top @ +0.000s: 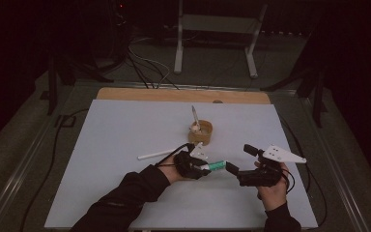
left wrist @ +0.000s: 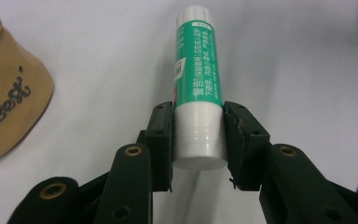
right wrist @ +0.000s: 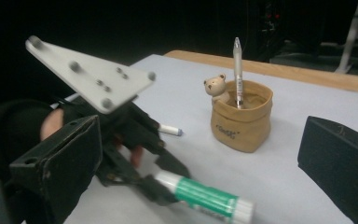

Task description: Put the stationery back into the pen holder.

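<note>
From above, at the bottom middle, the left gripper (top: 202,166) pinches a glue stick (top: 217,166), tip toward the right gripper (top: 239,159), maybe to pass it.

Left gripper view: both jaws squeeze its white end.

Right gripper view: those jaws gape wide, empty; pen cup (right wrist: 242,115) sits mid-right.
</note>
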Demonstrator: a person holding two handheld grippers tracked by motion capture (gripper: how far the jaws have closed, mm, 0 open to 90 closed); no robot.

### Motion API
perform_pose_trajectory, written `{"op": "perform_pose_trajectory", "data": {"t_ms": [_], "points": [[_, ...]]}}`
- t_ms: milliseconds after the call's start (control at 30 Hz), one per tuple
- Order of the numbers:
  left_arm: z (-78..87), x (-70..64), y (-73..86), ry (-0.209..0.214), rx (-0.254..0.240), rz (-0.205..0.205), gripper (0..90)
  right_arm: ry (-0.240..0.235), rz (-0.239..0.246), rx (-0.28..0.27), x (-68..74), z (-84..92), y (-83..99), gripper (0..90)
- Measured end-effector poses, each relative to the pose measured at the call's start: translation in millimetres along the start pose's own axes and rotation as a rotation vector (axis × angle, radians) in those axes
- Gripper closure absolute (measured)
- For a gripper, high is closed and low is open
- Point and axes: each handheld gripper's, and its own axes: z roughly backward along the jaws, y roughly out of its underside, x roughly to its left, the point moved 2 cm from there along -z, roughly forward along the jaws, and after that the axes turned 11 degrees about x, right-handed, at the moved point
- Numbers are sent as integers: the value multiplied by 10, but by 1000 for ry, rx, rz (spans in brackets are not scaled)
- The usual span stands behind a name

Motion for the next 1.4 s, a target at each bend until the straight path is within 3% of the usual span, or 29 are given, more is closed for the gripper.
{"op": "perform_pose_trajectory", "data": {"t_ms": [133,167,200,233,467,567,767,833,967,1267,1400], "points": [[67,-21,49,9,1,-11,665,-14,16,0,15,-35,14,1],[115,-25,87,7,12,-22,665,-24,17,-2,15,-40,16,1],[128,-33,102,9,4,-15,665,-67,11,-19,6,-54,23,1],[147,-33,118,9,7,-15,665,-68,15,-17,7,-59,23,1],[256,-23,217,6,19,-12,665,-97,147,22,158,-129,5,0],[295,-25,257,2,20,-1,665,-84,204,40,226,-151,3,1],[370,-30,323,-11,21,6,665,-83,256,69,284,-181,-9,1],[391,-27,345,-6,28,5,665,-82,280,79,302,-187,-7,64],[409,-11,395,-9,36,16,665,-86,343,119,359,-227,11,22],[417,32,429,4,66,34,665,-17,550,262,542,-408,93,5],[415,29,405,11,78,25,665,-1,619,318,601,-482,142,15]]}}
